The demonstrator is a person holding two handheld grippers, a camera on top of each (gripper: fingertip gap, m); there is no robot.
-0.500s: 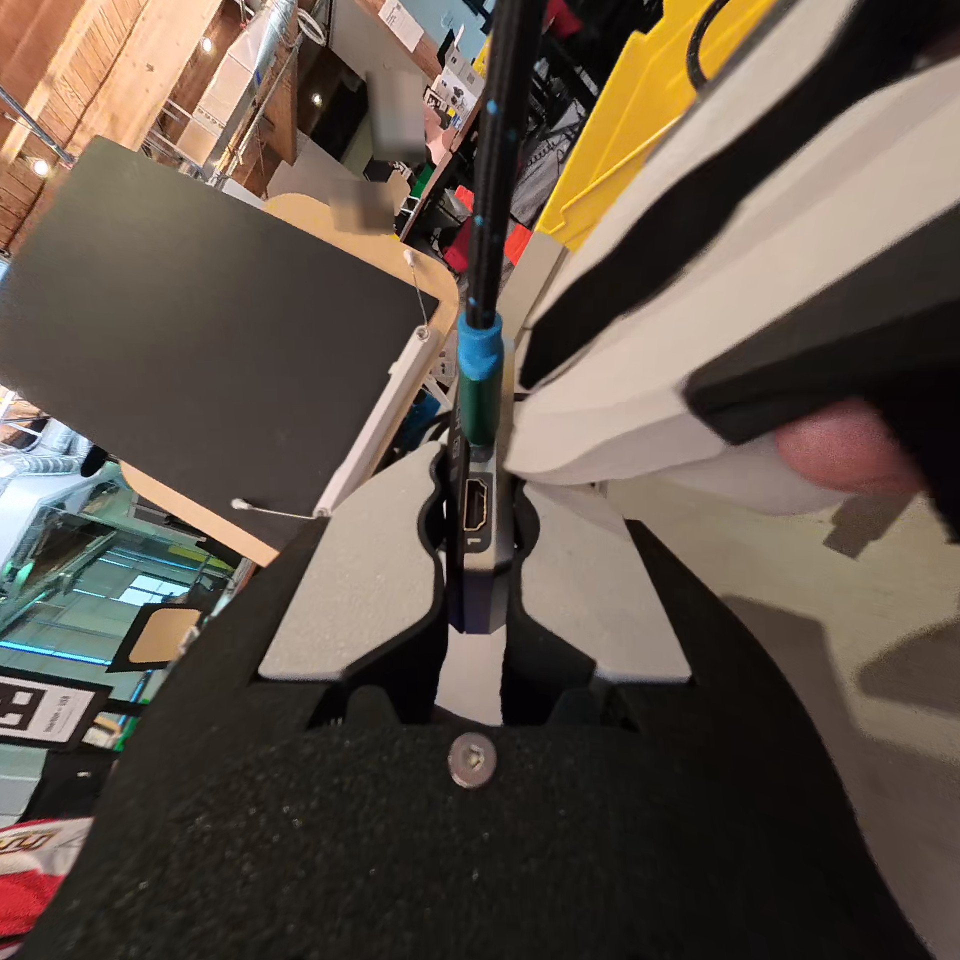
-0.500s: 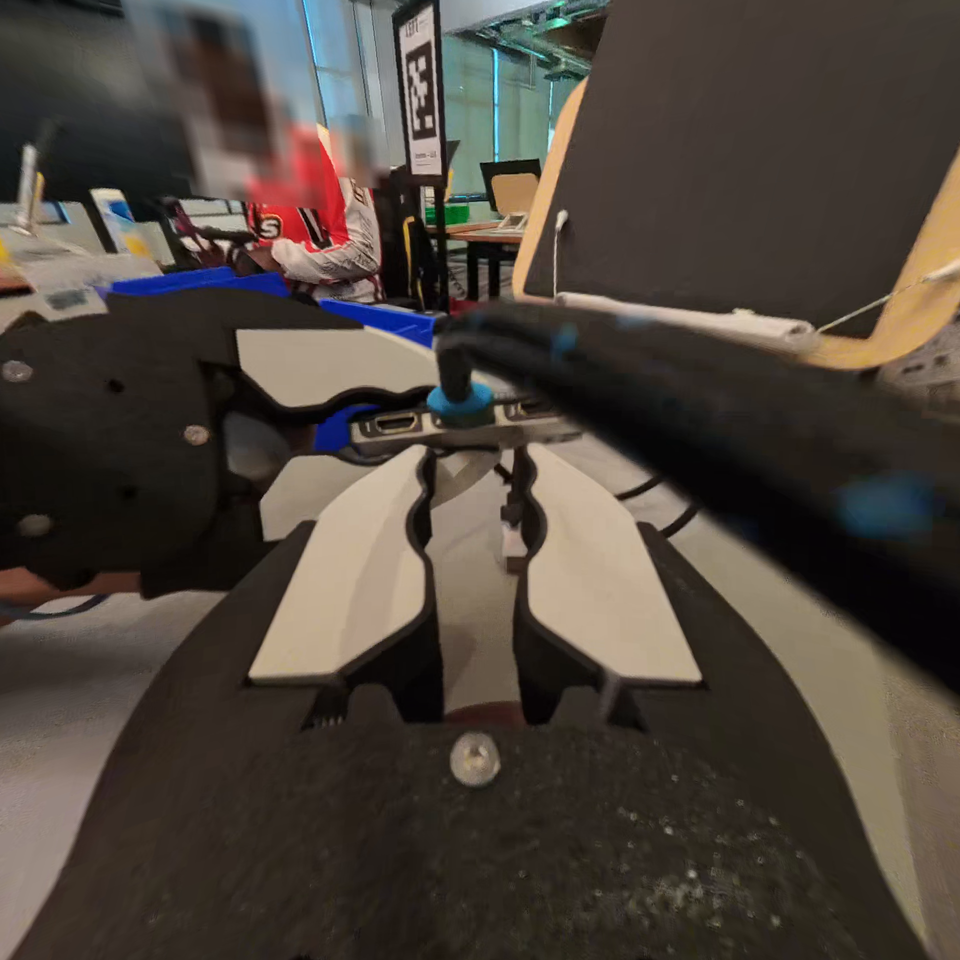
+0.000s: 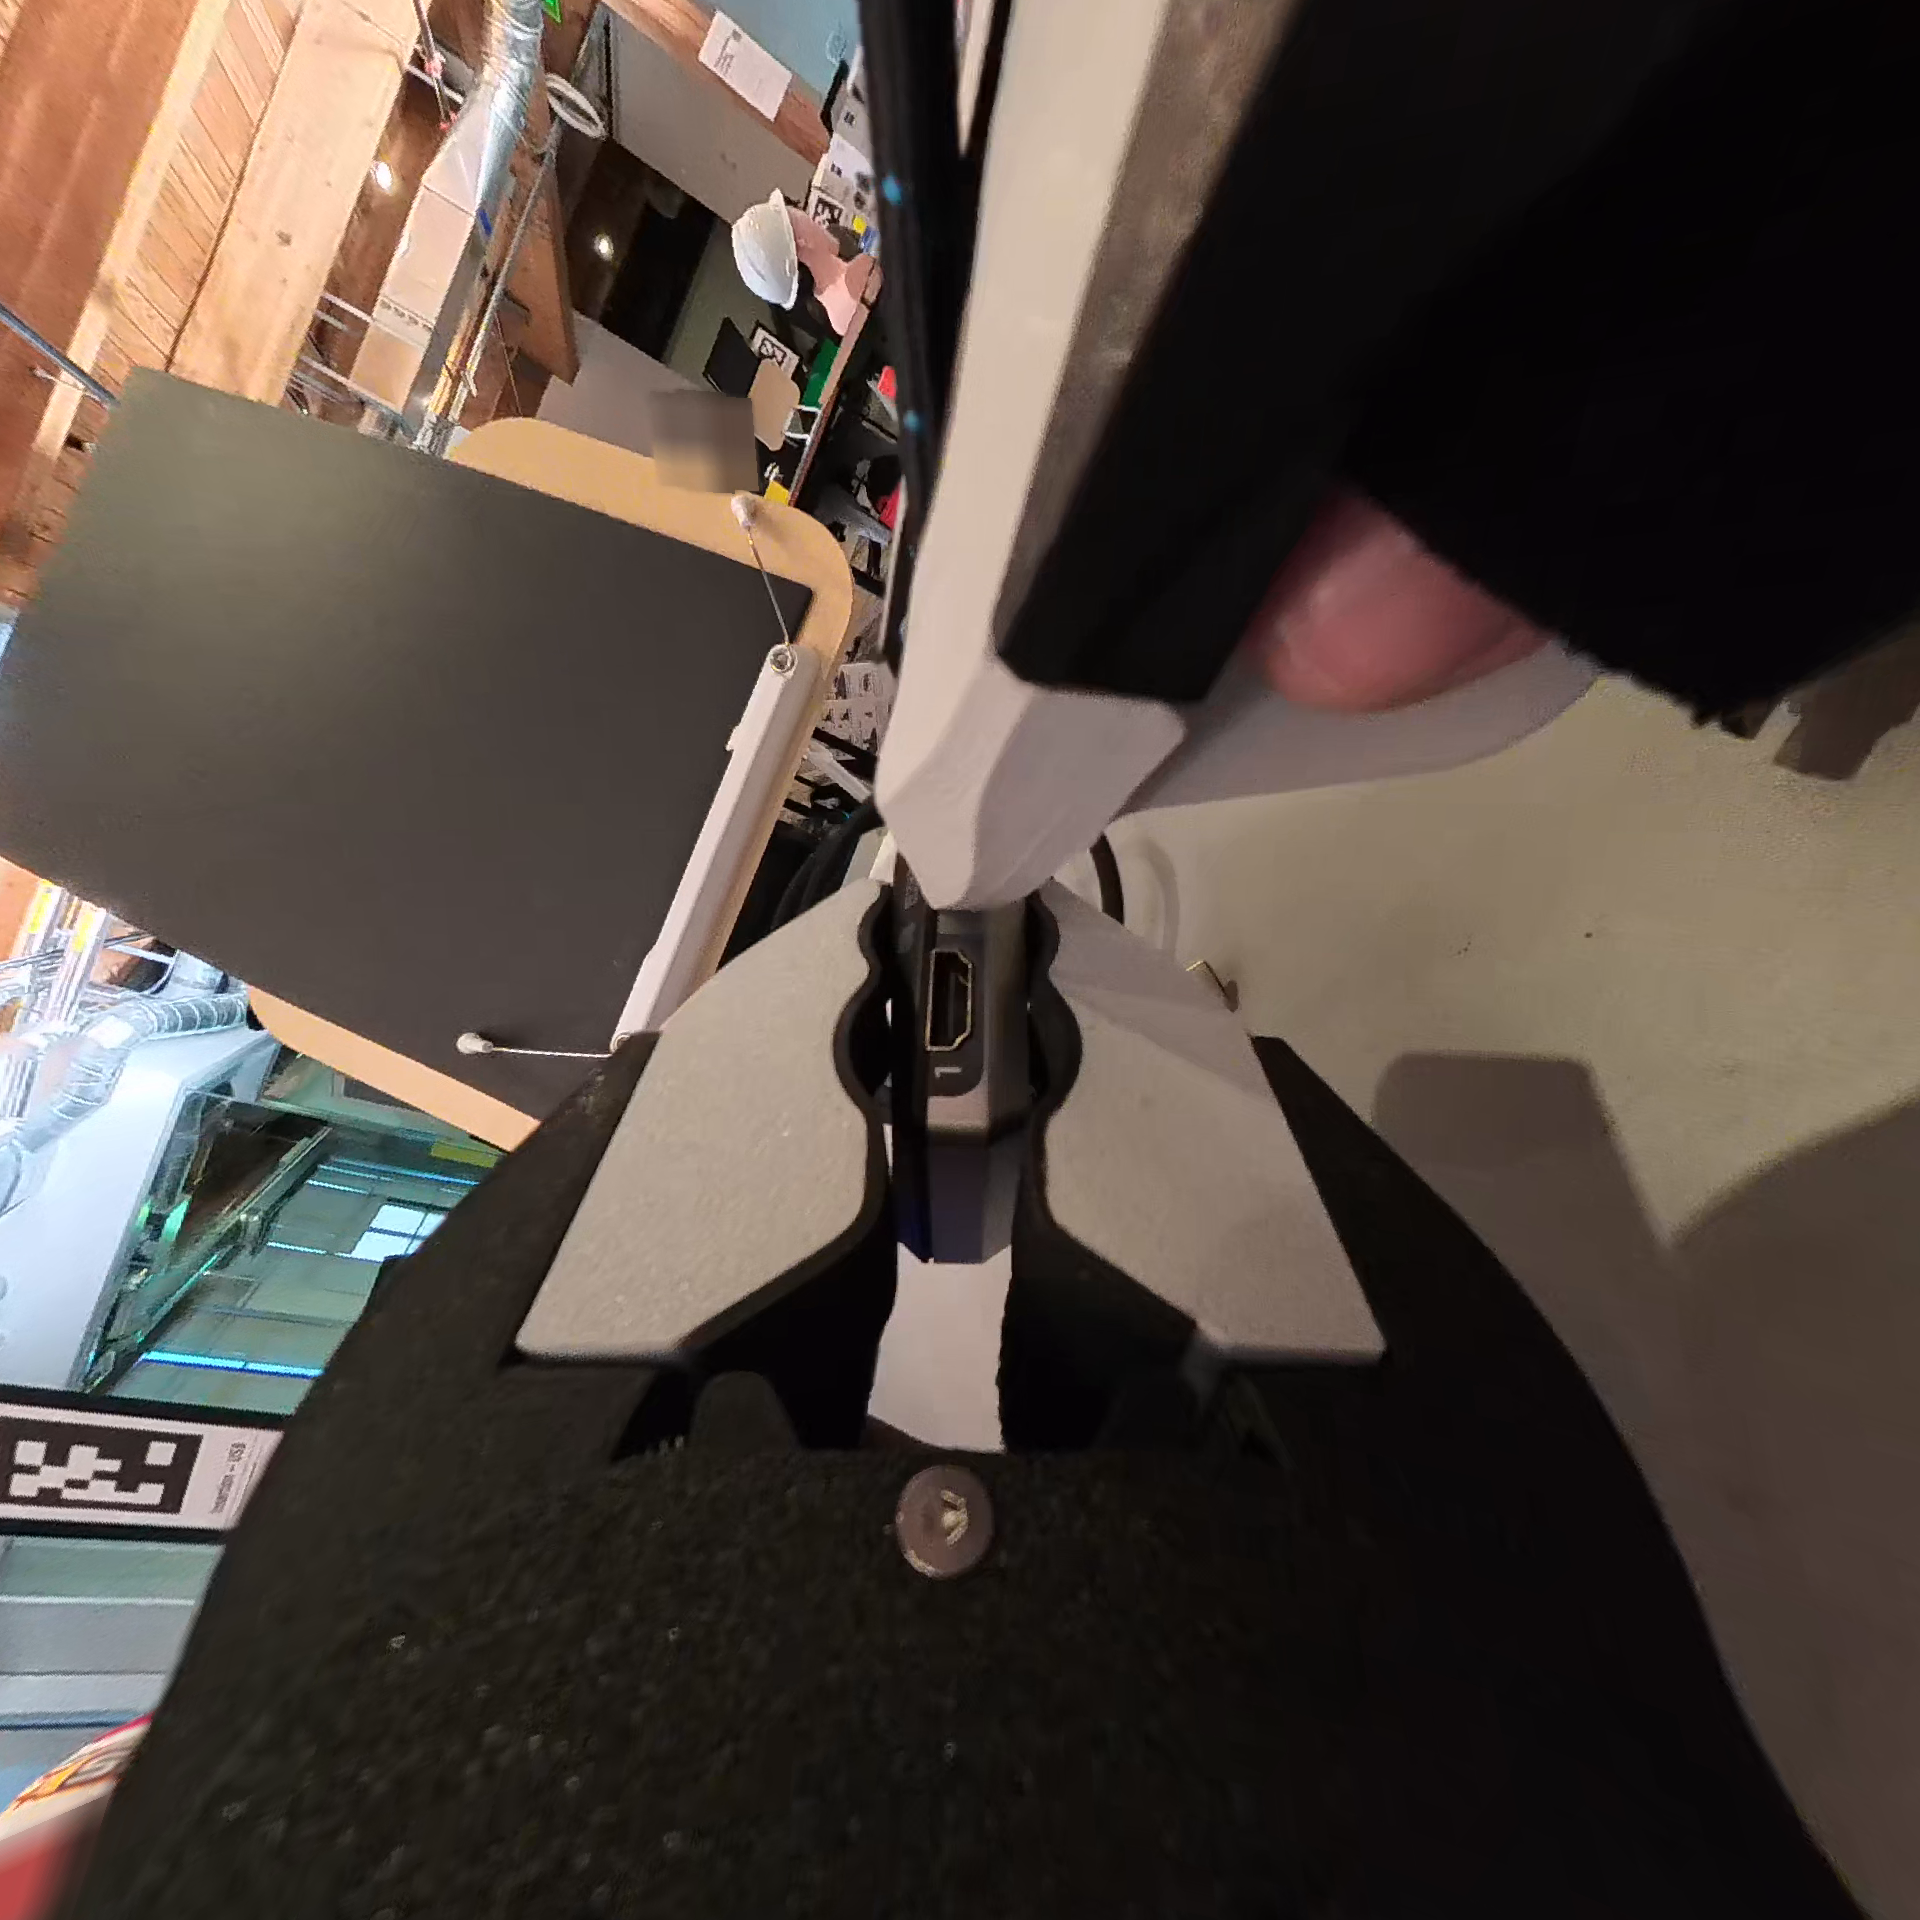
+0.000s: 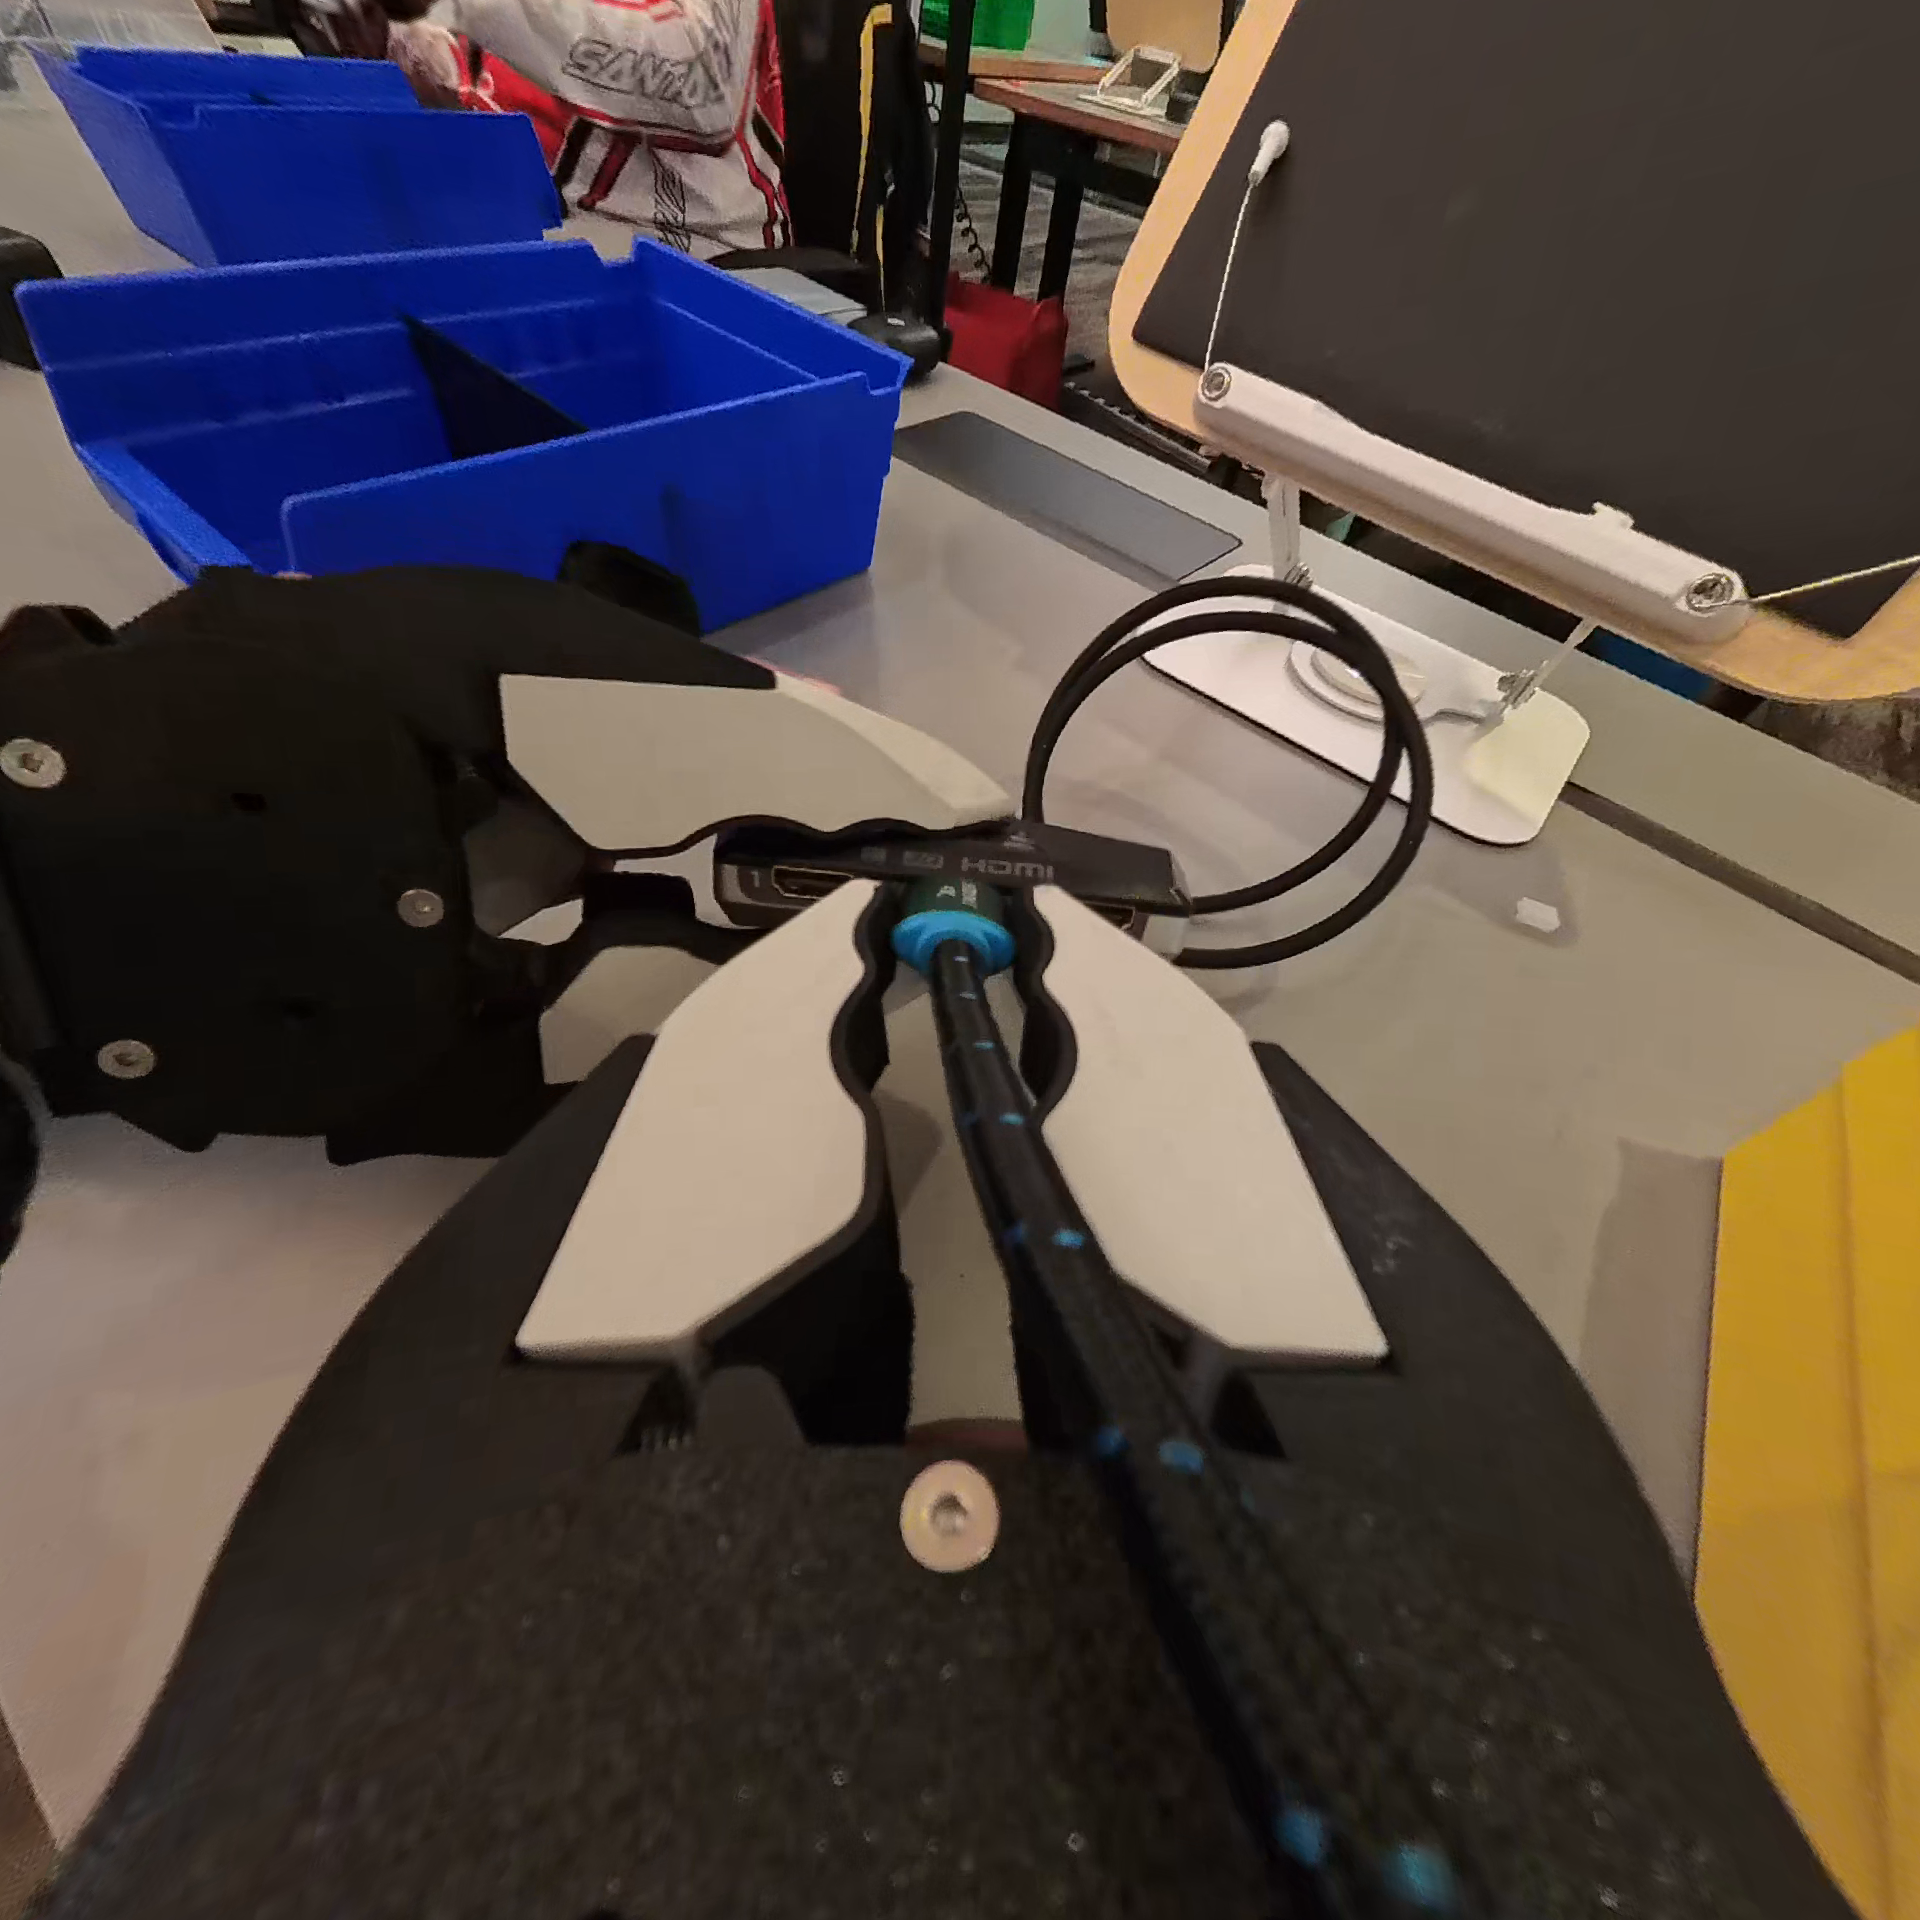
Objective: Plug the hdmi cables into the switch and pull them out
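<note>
My right gripper [image 4: 954, 940] was closed on the green plug [image 4: 951, 902] of the braided HDMI cable [image 4: 1039, 1205], fingertips straddling its blue collar, the plug seated in a port of the switch [image 4: 1039, 868]. My left gripper [image 3: 961, 1049] was clamped flat across the switch [image 3: 956, 1101] by one end, holding it just above the grey table [image 4: 1039, 540]; one empty port faced that wrist camera. Judgement: the switch is small, light and rigid, so it wants a firm pinch on its broad faces, well clear of the ports. The plug shell is hard and short, the best place to hold; the braided cable is limp and would slip or strain if tugged directly. The fit in the port looked snug, so any pull should run straight along the plug axis, with the left hand bracing. The switch's own thin black lead [image 4: 1247, 769] looped loosely behind it and could snag. A blue bin [image 4: 582, 499] sat beyond the left gripper, a dark board on a white stand [image 4: 1496, 769] to the right. Not resolved: how deeply the plug was seated, since my fingers covered the joint; the left wrist view was largely blocked by the right gripper's body, hiding the plug; I could not count the ports.
</note>
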